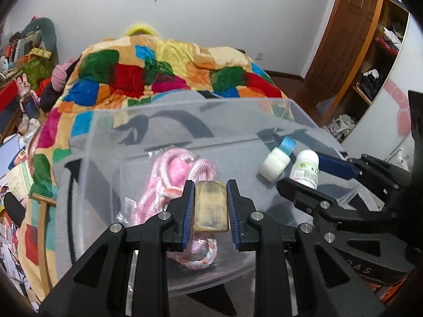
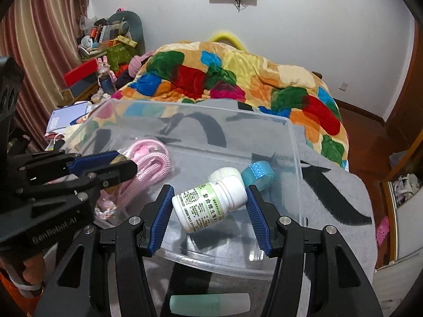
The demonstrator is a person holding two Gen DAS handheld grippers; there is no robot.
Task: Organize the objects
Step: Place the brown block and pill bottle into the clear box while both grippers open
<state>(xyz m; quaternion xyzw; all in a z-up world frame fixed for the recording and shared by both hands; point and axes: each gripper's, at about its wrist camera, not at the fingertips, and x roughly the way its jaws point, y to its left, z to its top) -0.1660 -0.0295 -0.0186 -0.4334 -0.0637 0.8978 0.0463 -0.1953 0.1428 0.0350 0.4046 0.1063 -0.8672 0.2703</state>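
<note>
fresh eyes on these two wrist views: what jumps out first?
Both grippers sit over the clear plastic bin: the left gripper is shut on a tan block, and the right gripper brackets a white pill bottle, contact unclear. Behind the bin, the bright patchwork blanket fills the bed, and a pink cord lies in the bin's left side.

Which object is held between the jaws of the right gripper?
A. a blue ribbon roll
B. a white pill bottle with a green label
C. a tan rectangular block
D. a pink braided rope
B. In the right wrist view, the right gripper has its jaws on either side of the white pill bottle, over the clear plastic bin; the tan block sits in the left gripper.
</note>
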